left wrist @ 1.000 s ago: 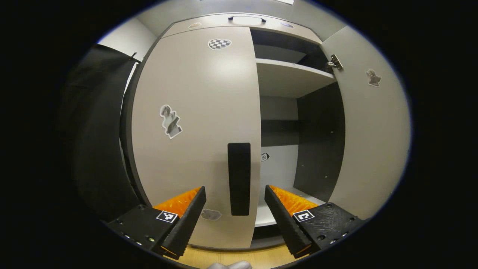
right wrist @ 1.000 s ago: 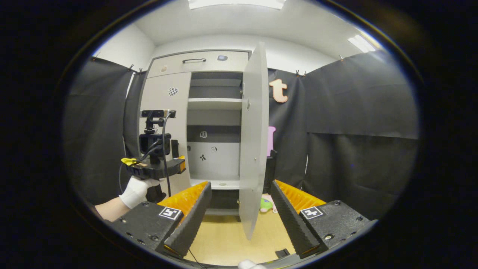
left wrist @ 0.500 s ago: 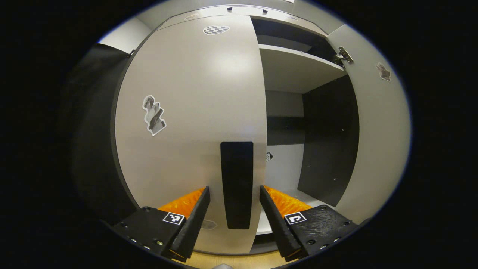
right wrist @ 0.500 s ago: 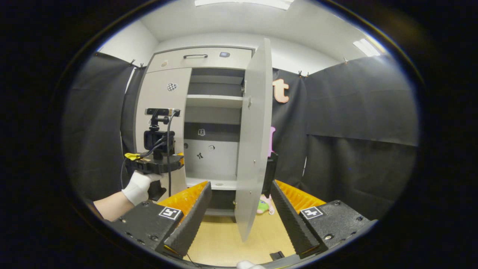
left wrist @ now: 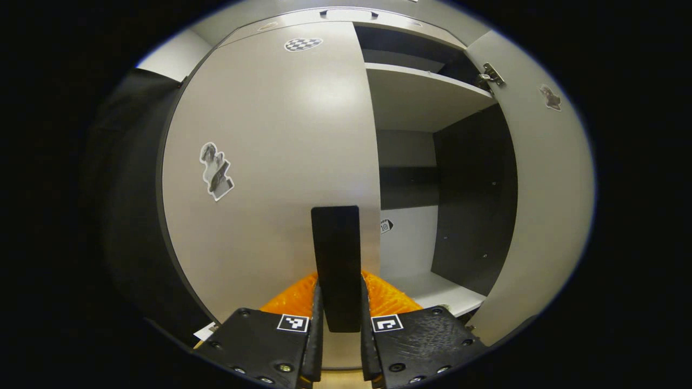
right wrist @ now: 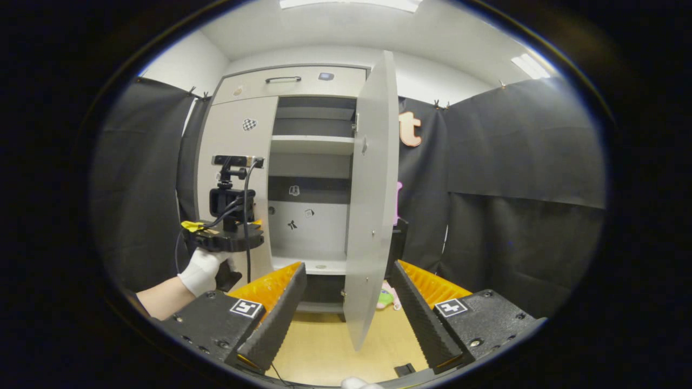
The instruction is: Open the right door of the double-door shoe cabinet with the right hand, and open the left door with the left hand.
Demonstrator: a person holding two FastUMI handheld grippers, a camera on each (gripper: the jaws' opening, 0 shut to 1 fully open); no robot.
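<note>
- Left gripper [left wrist: 338,324] clamped on the left door's handle [left wrist: 336,267]: both fingers pressed against the sides of a flat black vertical bar, ridged pads flanking it.
- Left door [left wrist: 270,162] closed against the shoe cabinet, smooth matte light-grey panel with a soft glare patch up top.
- Stickers on left door: checkered heart [left wrist: 303,44] near top edge, cut-out figure sticker [left wrist: 216,171] at mid-height towards the hinge side. No readable writing.
- Right door [right wrist: 373,194] swung wide open, seen nearly edge-on in right gripper view; same grey laminate, metal hinge [left wrist: 491,74] at top of its inner face.
- Cabinet interior exposed: light shelf [left wrist: 421,97] above, dark side wall, small stickers on back panel, too small to read.
- Drawer front with dark bar handle [right wrist: 283,79] across cabinet top.
- Right gripper [right wrist: 348,308] spread wide, holding nothing, hovering off the open door's lower edge, not touching.
- White-gloved hand [right wrist: 201,270] gripping left gripper's body at the left door in right gripper view.
- Square black-and-white fiducial tags on finger bases.
- Floor [right wrist: 324,346] light wood-look.
</note>
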